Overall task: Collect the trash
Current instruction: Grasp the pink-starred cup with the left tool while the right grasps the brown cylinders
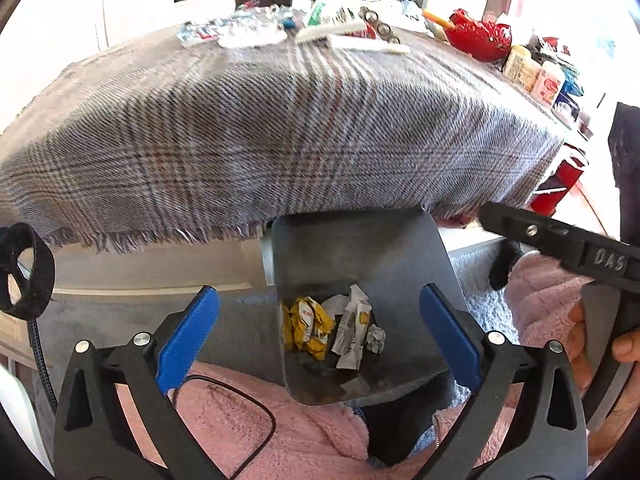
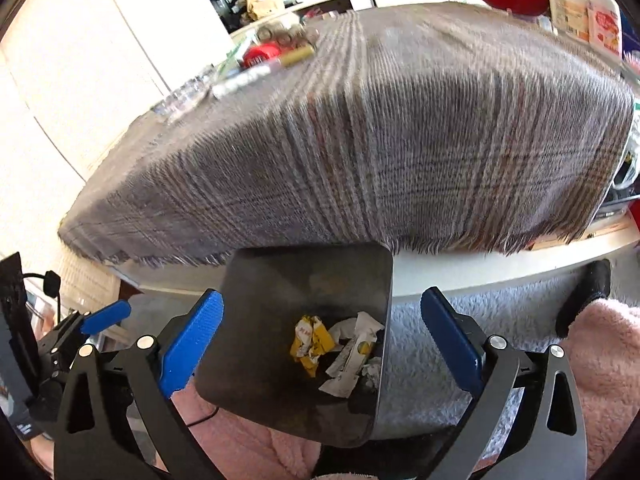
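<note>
A dark metal trash bin (image 1: pixel 384 248) stands on the floor below the table's front edge; it also shows in the right wrist view (image 2: pixel 280 280). Inside lie a crumpled yellow wrapper (image 1: pixel 308 326), a white wrapper (image 1: pixel 352 334) and a small paper ball (image 1: pixel 376 338); the yellow wrapper (image 2: pixel 312 342) and white wrapper (image 2: pixel 352 356) show from the right too. My left gripper (image 1: pixel 320 328) is open and empty above the bin. My right gripper (image 2: pixel 322 332) is open and empty above the bin. The right gripper's body (image 1: pixel 560 244) shows at the right of the left view.
A table with a grey plaid cloth (image 1: pixel 260 128) lies ahead. At its far edge lie packets, tubes and small items (image 1: pixel 320 28). A red basket (image 1: pixel 480 36) and bottles (image 1: pixel 532 72) stand at the far right. Pink fleece (image 1: pixel 260 420) and a grey rug (image 2: pixel 480 340) lie below.
</note>
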The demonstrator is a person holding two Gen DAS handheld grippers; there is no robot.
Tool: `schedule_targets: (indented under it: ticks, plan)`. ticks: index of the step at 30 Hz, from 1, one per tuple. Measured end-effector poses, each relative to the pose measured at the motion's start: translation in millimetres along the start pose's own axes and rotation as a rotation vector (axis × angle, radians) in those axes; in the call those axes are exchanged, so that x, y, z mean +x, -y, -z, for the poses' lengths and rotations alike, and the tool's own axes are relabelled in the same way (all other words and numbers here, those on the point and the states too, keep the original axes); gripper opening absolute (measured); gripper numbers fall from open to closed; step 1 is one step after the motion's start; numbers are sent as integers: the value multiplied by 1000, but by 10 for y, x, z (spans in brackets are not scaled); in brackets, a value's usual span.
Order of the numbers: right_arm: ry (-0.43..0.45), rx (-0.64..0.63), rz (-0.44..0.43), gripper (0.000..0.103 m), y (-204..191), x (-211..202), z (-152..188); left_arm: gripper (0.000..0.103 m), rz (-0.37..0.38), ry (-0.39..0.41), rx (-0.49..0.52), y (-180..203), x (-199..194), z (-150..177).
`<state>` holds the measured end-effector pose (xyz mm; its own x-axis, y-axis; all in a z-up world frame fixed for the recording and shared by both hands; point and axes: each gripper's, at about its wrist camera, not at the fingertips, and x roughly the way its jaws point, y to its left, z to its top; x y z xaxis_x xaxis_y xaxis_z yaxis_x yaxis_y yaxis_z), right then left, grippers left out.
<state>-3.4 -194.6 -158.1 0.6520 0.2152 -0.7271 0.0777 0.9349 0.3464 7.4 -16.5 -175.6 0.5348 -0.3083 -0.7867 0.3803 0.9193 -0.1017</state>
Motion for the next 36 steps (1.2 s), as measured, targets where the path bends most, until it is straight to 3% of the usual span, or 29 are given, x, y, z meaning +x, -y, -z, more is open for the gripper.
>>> schedule_targets:
  ticks: [13,28,36]
  plan:
    - [85,-24,4,100,-79,-181,-660,95,-47,61,-6,-195,-145,-328]
    - [98,17,-6,100,-188,132,-1636,95,-48,99,-30,-512,-19,-1250]
    - [13,90,-51,100,-149,588,-1983,95,-106,92,-10,-591,216,-1646]
